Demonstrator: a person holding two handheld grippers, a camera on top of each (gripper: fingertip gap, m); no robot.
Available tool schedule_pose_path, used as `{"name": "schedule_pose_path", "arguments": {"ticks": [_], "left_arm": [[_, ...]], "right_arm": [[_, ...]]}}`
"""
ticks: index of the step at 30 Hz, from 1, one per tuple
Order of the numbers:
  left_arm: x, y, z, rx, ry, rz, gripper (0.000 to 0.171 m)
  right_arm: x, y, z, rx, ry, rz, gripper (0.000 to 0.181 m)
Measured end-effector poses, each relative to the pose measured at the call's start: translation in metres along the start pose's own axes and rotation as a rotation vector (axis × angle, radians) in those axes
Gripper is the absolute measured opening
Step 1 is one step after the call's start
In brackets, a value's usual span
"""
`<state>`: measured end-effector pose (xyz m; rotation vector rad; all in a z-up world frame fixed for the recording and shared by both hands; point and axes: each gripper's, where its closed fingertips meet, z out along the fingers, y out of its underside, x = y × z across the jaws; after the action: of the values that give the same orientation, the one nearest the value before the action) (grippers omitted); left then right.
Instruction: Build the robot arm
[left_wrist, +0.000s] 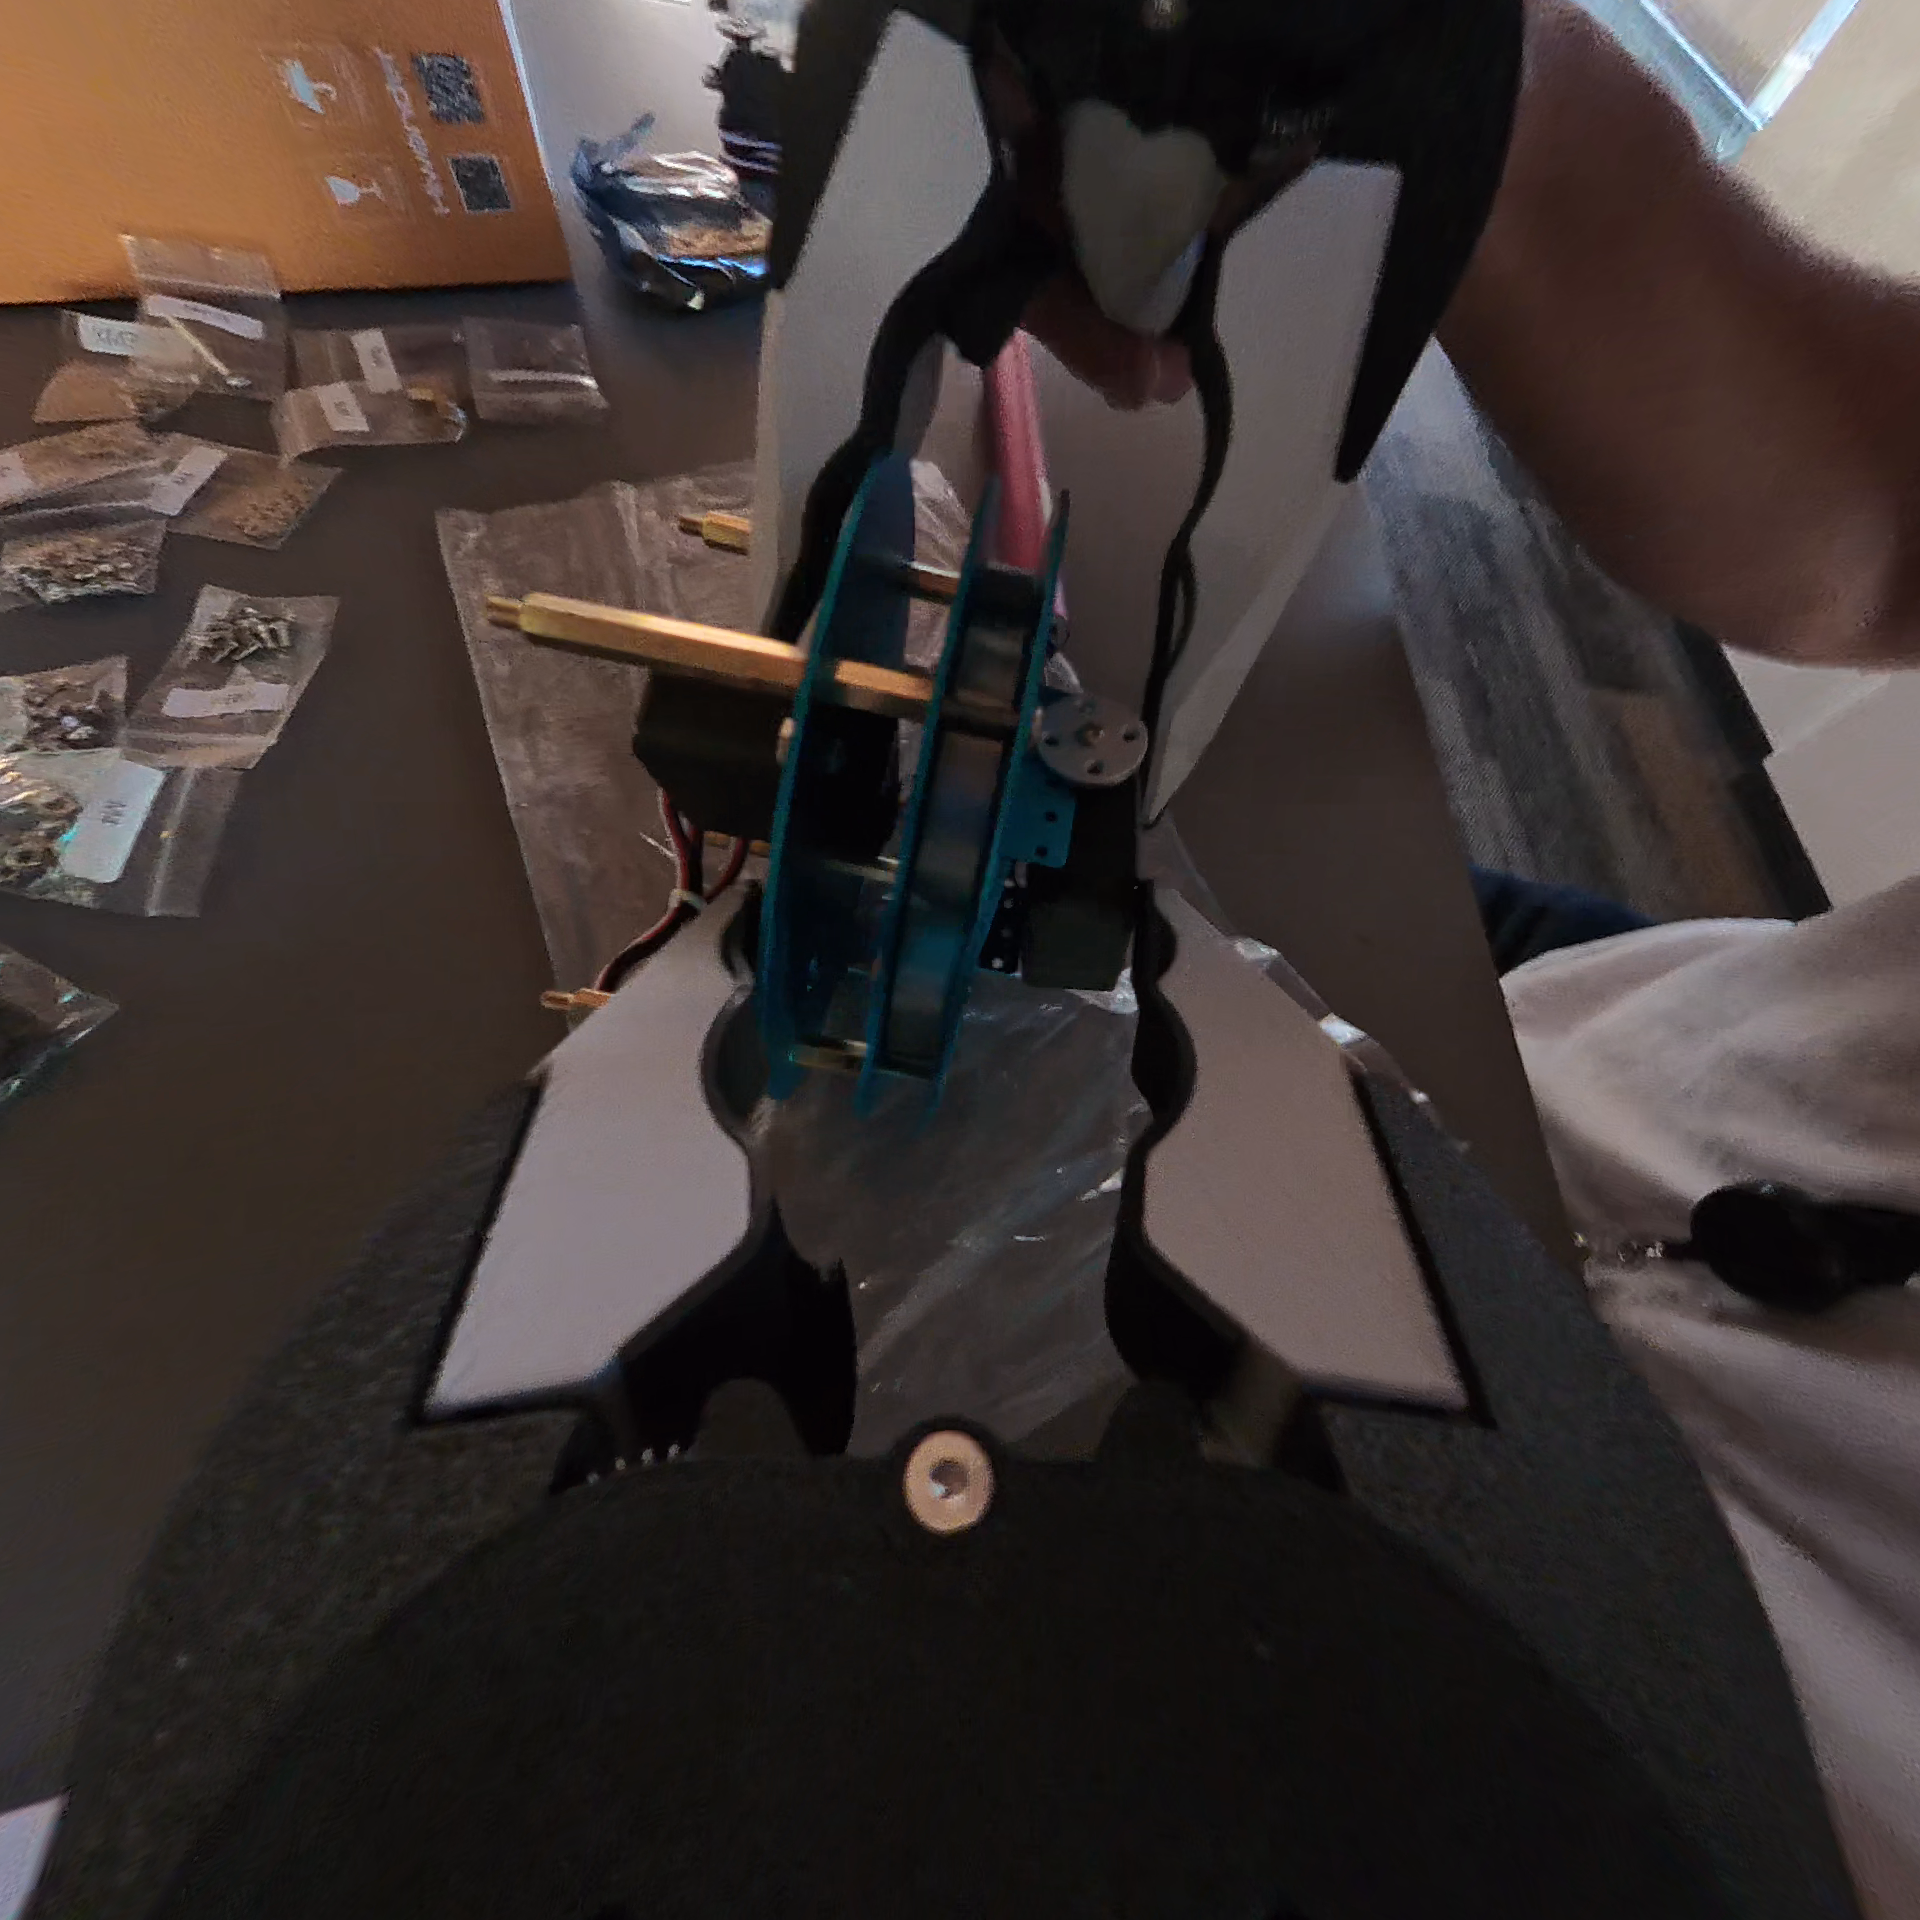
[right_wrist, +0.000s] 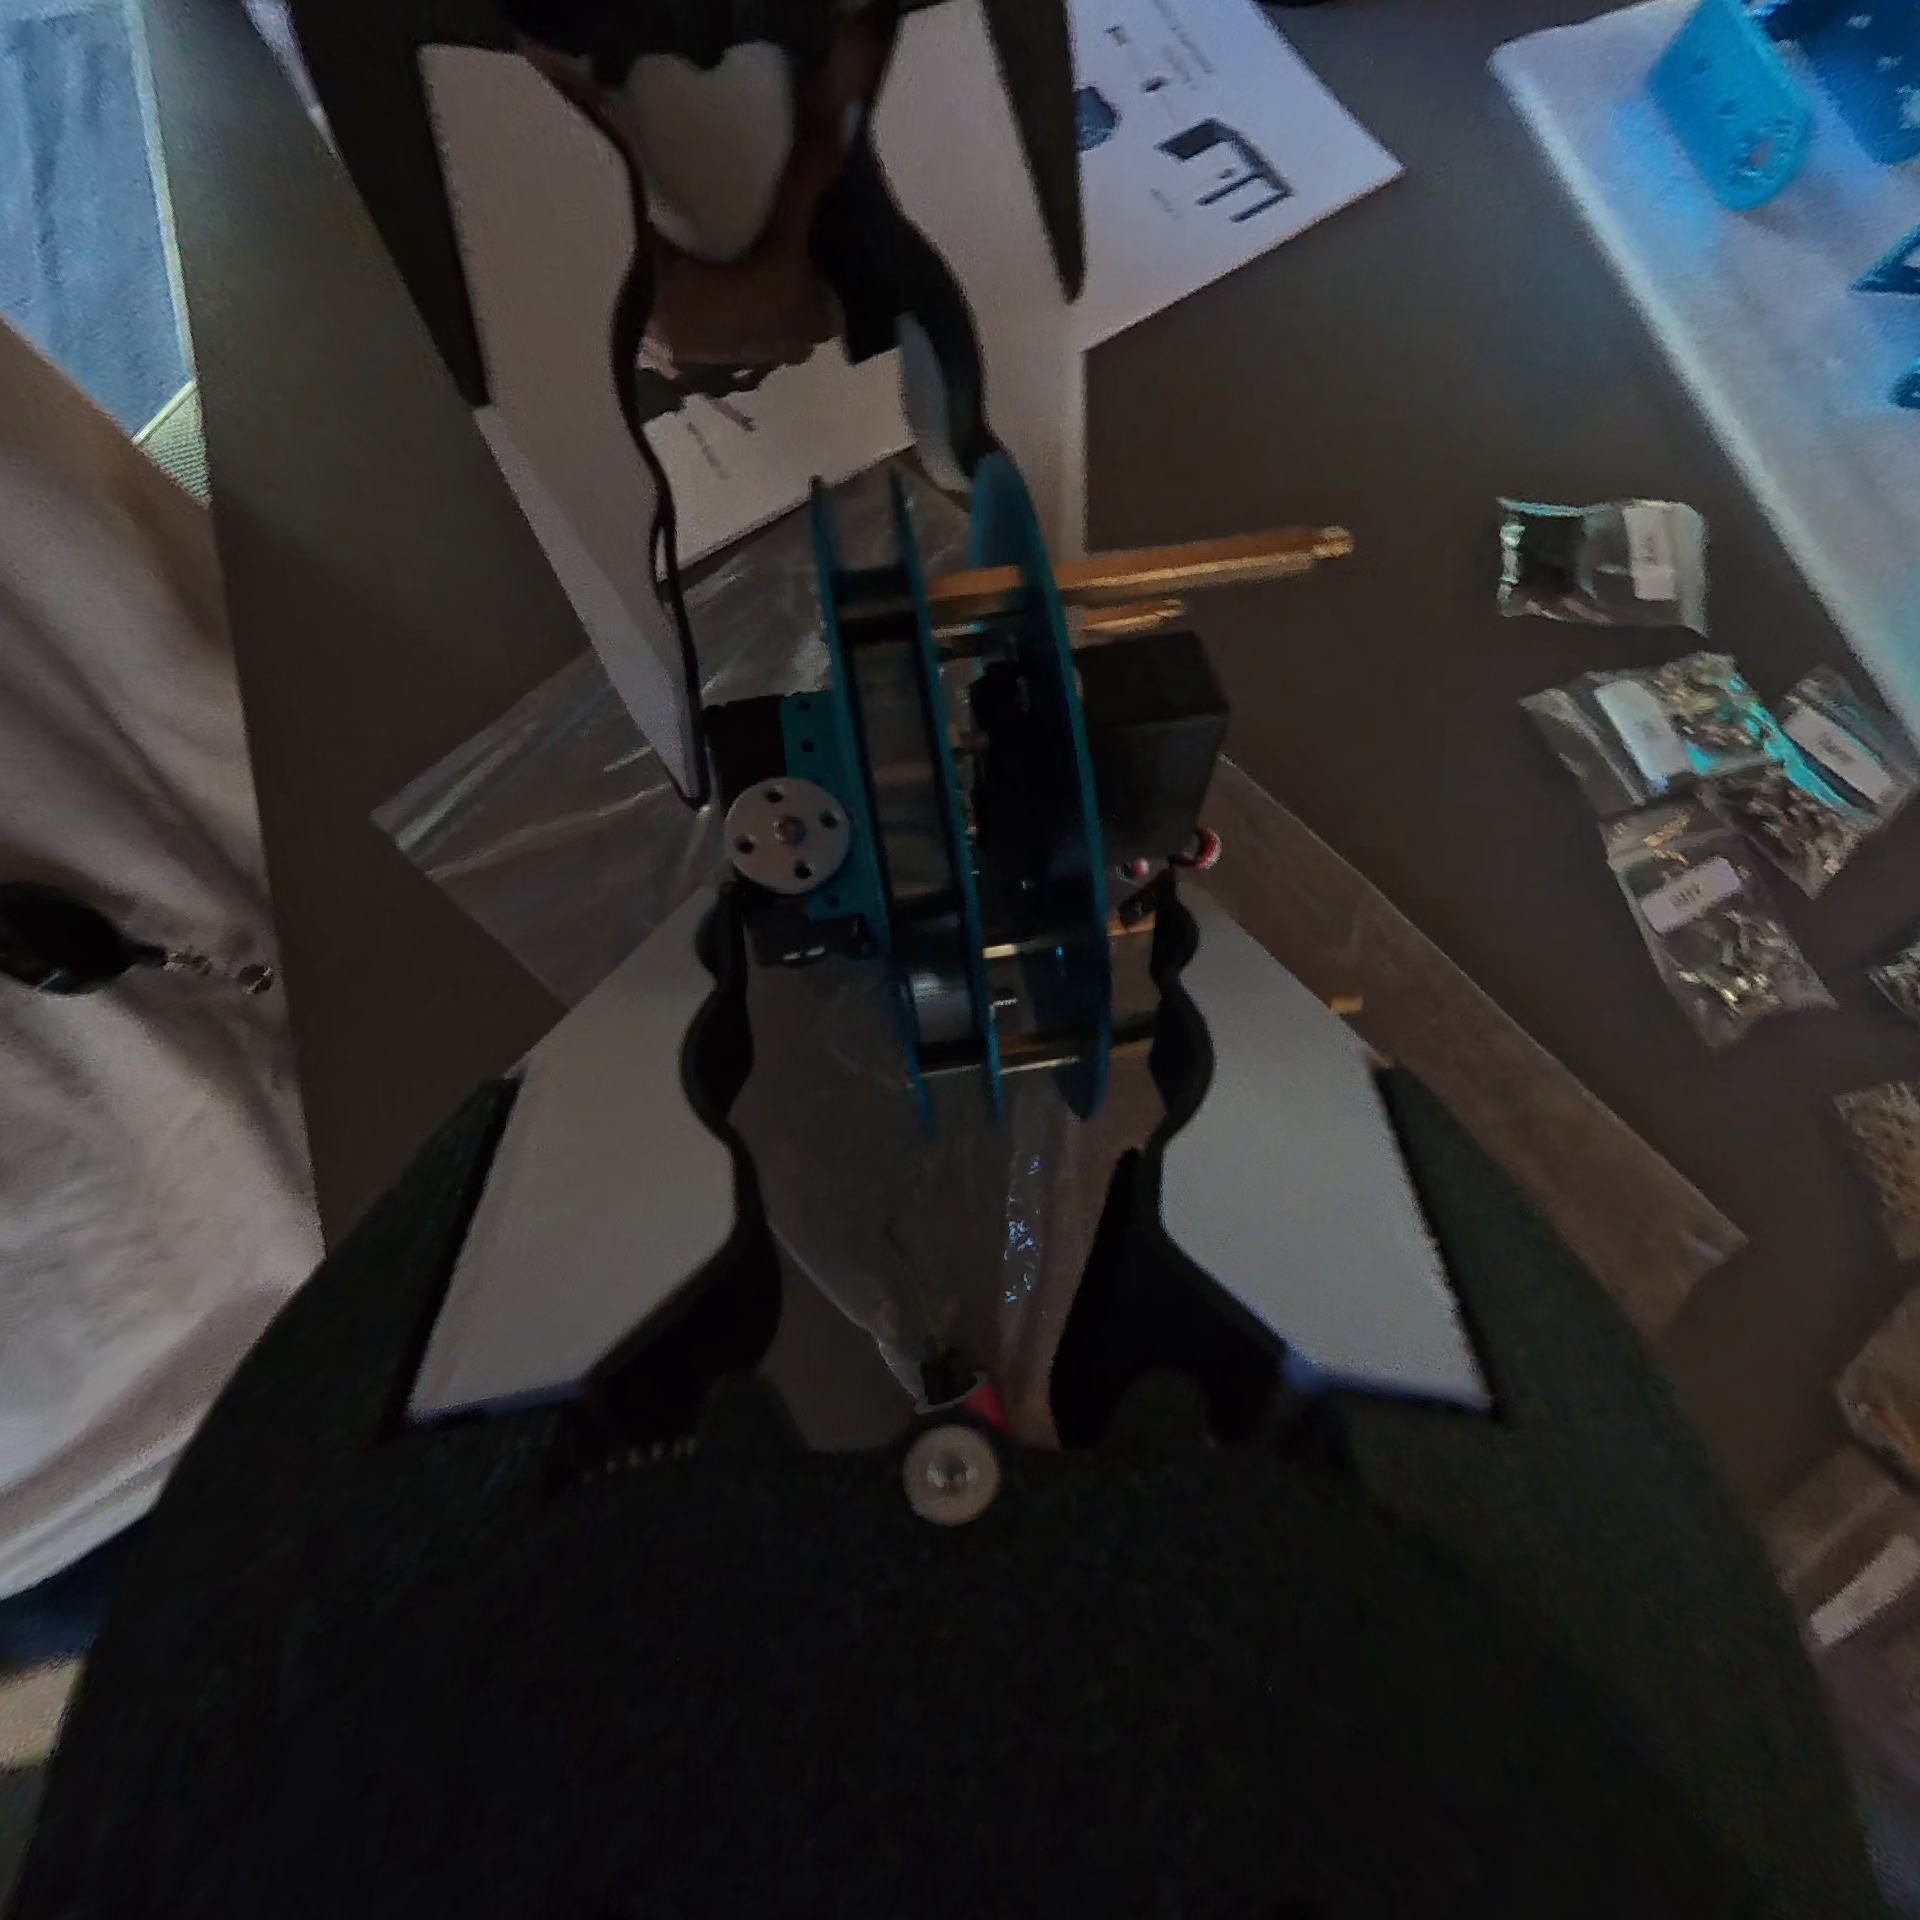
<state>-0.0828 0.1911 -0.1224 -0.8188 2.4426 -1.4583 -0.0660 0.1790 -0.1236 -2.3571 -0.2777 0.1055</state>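
Above the counter (left_wrist: 312, 1143), my two grippers face each other, left gripper (left_wrist: 940, 914) and right gripper (right_wrist: 935, 914) both pinching one assembly (left_wrist: 894, 831) in their jaws: teal discs on edge, brass standoffs, black servo.

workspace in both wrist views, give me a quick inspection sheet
surface: dark table, clear plastic sheet under the work
job's things: teal-plate assembly with brass standoffs, black servo and silver hub, held between both grippers
clutter: small hardware bags, cardboard box, paper sheet, blue parts
grippers: left gripper and right gripper both flank the assembly from opposite ends; contact unclear
cables: red, black and white servo wires
surroundings: person's arm, white garment
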Motion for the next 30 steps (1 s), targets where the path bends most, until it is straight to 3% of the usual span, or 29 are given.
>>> {"name": "schedule_pose_path", "arguments": {"ticks": [3, 7, 11, 13, 15, 16, 17, 22, 26, 30], "left_arm": [[0.001, -0.001, -0.001, 0.034, -0.005, -0.021, 0.063], [0.001, -0.002, 0.000, 0.041, -0.024, -0.058, 0.066], [0.003, -0.001, 0.001, 0.041, -0.048, -0.081, 0.061], [0.002, -0.001, 0.001, 0.040, -0.048, -0.108, 0.061], [0.001, -0.001, 0.000, 0.043, -0.060, -0.158, 0.061], [0.000, -0.002, 0.001, 0.046, -0.069, -0.180, 0.061], [0.000, -0.002, 0.001, 0.051, -0.079, -0.198, 0.060], [-0.002, -0.004, 0.002, 0.059, -0.109, -0.278, 0.061], [0.001, -0.005, 0.002, 0.059, -0.098, -0.326, 0.059], [0.001, -0.005, 0.002, 0.055, -0.099, -0.331, 0.060]], "right_arm": [[0.003, 0.000, -0.005, 0.038, 0.083, 0.004, 0.080], [0.005, 0.000, -0.010, 0.069, 0.176, 0.029, 0.081], [0.004, -0.010, -0.027, 0.175, 0.349, 0.052, 0.084], [0.008, -0.014, -0.049, 0.235, 0.475, 0.077, 0.075], [-0.004, -0.017, -0.057, 0.294, 0.483, 0.166, 0.071], [-0.015, -0.018, -0.051, 0.318, 0.451, 0.220, 0.081], [-0.020, -0.016, -0.043, 0.330, 0.466, 0.281, 0.080], [-0.024, -0.004, -0.008, 0.347, 0.666, 0.446, 0.056], [-0.018, -0.004, -0.007, 0.312, 0.777, 0.418, 0.044], [-0.018, -0.003, -0.006, 0.294, 0.772, 0.419, 0.042]]}}
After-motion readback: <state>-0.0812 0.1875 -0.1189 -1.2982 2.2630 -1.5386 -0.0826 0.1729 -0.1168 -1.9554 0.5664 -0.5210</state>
